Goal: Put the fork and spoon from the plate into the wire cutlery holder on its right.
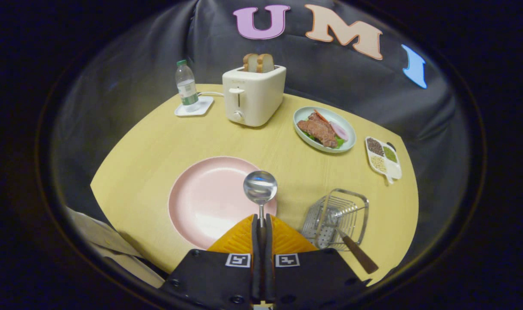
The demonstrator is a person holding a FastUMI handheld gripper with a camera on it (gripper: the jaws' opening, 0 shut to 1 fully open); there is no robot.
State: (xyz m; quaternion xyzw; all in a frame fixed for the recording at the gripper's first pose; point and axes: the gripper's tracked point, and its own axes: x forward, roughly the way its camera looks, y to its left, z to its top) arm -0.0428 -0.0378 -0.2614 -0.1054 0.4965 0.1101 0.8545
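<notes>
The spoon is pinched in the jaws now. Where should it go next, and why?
Probably carry the spoon sideways to the right, toward the wire cutlery holder. The gripper has its jaws shut on the spoon's handle, with the bowl above the pink plate. The fork already lies in the holder, its brown handle sticking out, so the spoon seems to be the only piece left.

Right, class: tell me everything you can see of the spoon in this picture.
The spoon looks like shiny metal, with a round, mirror-like bowl and a thin stem. The gripper is shut on its handle, both fingers pressing it, so most of the handle is hidden. It points forward beyond the fingertips, its bowl over the right rim of the empty pink plate. The wire cutlery holder sits to its right.
</notes>
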